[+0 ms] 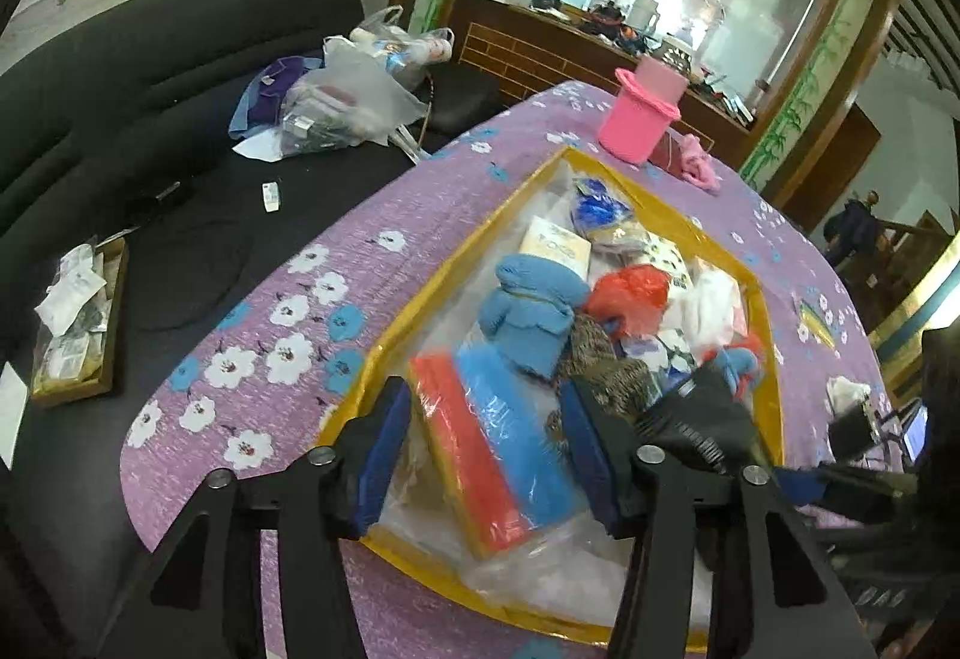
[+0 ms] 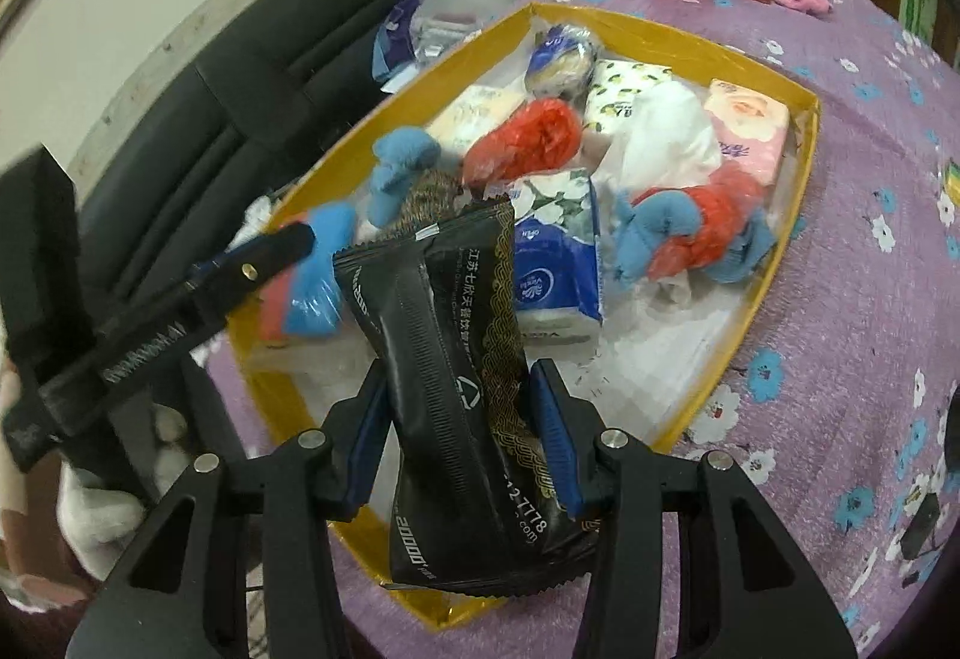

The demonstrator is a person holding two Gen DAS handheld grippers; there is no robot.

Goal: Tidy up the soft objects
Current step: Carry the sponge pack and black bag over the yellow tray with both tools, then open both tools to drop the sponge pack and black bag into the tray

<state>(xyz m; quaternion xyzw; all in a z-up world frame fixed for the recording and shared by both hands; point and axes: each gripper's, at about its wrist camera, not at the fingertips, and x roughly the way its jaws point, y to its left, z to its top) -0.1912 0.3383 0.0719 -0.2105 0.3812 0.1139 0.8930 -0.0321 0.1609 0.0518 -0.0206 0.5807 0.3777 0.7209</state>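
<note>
On the left wrist camera, my left gripper (image 1: 492,449) hung part-open and empty over the yellow box (image 1: 384,335) of soft packets. On the right wrist camera, my right gripper (image 2: 459,440) clamped a black packet (image 2: 462,359) above that box.

The tablecloth (image 1: 264,311) is lilac, printed with white and bright blue flowers. On it sits a box (image 2: 810,137) with yellow walls (glossy, almost gold). At the near left inside lies a packet (image 1: 480,455) striped red and blue. Beyond it is a light blue cloth (image 1: 534,311), and to the right a red plastic bag (image 2: 528,137). A tissue pack (image 2: 558,263) is blue and white with a flower print; at the far right is a pale pink one (image 2: 750,125). The black pouch (image 2: 462,359) carries gold trim and white lettering. A pink cup (image 1: 642,119) stands at the far edge. The sofa (image 1: 150,77) on the left is black.
</note>
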